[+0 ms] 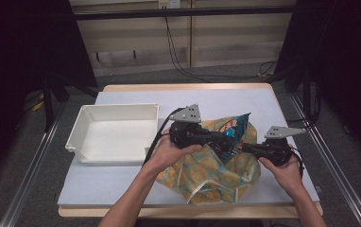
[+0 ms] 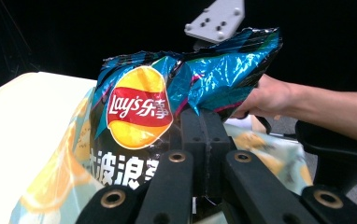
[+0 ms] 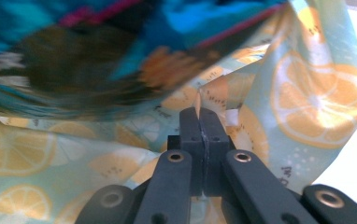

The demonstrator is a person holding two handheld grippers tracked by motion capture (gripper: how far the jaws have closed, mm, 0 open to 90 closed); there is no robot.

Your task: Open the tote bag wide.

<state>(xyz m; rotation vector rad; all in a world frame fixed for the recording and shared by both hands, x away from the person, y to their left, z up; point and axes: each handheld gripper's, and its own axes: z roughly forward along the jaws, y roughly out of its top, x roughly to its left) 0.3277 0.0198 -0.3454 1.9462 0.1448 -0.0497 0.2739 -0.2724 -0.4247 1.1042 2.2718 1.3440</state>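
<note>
The left gripper point(image 1: 220, 138) is clenched on the Lay's chip bag point(image 2: 186, 93), lifted at the fruit-print bag's point(image 1: 211, 175) mouth. The right gripper point(image 1: 245, 148), at its 3 o'clock, pinches that bag's edge. A white tray point(image 1: 117, 135) sits at 9 o'clock.

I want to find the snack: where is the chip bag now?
In the high view the chip bag sits right of centre, sticking out of the lemon-print bag, between the left gripper and right gripper.

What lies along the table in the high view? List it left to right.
white tray → left claw → chip bag → right claw
</note>
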